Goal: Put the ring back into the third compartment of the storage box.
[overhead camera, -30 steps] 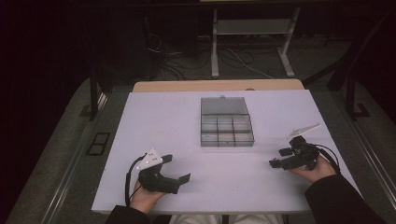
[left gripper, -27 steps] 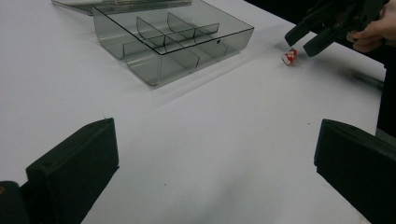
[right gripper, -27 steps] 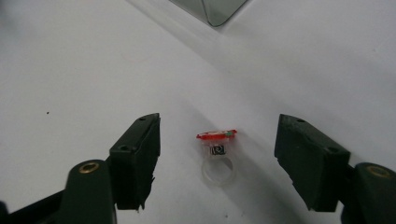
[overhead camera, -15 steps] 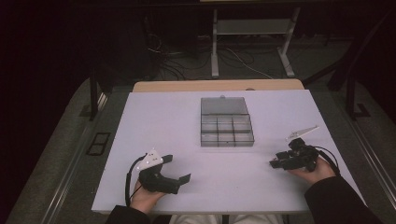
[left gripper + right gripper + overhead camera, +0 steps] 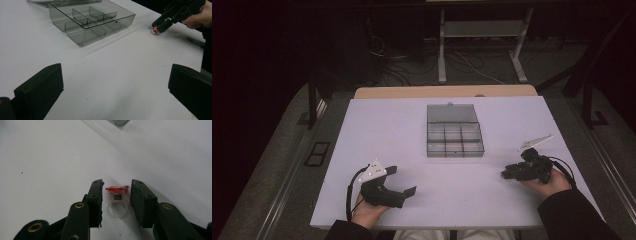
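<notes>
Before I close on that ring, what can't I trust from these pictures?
- Ring: right gripper view, contact with the right hand-held gripper unclear; narrow gaps either side.
- Ring's red top: printing too small.
- High view: ring hidden by that gripper.
- Box compartments: contents unclear through smoky plastic.

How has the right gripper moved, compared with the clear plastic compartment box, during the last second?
Hardly at all: the right gripper sits at nearly the same spot right of the clear plastic compartment box.
</notes>
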`<control>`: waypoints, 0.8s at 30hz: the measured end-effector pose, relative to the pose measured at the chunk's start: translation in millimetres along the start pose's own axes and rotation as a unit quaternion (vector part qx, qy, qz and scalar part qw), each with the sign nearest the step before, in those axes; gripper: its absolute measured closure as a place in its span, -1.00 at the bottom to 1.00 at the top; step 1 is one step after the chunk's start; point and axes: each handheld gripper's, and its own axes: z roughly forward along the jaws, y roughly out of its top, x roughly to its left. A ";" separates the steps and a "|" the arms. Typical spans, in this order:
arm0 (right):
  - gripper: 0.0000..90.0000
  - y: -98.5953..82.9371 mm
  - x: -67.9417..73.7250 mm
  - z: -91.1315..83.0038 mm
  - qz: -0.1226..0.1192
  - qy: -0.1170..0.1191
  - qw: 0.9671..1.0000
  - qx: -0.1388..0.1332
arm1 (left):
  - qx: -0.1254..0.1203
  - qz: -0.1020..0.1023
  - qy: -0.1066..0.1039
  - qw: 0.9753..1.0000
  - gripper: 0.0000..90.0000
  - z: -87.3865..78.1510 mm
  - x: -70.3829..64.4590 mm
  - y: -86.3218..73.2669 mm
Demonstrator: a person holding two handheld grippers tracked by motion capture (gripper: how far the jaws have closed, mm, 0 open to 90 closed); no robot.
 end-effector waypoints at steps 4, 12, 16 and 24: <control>0.44 0.2 -0.2 2.2 -0.002 0.000 1.000 0.004 | -0.001 0.000 -0.002 1.000 -1.00 -0.1 0.0 0.1; 0.52 -0.1 -0.5 3.4 -0.003 0.000 1.000 0.010 | 0.000 0.002 -0.003 1.000 -1.00 0.0 -0.2 0.1; 0.53 -0.2 -0.6 3.2 -0.003 0.000 1.000 0.010 | 0.000 0.003 -0.003 1.000 -1.00 0.0 -0.2 0.0; 0.55 -0.1 -0.8 2.8 -0.004 0.001 1.000 0.009 | -0.001 0.001 -0.003 1.000 -1.00 -0.2 0.0 0.1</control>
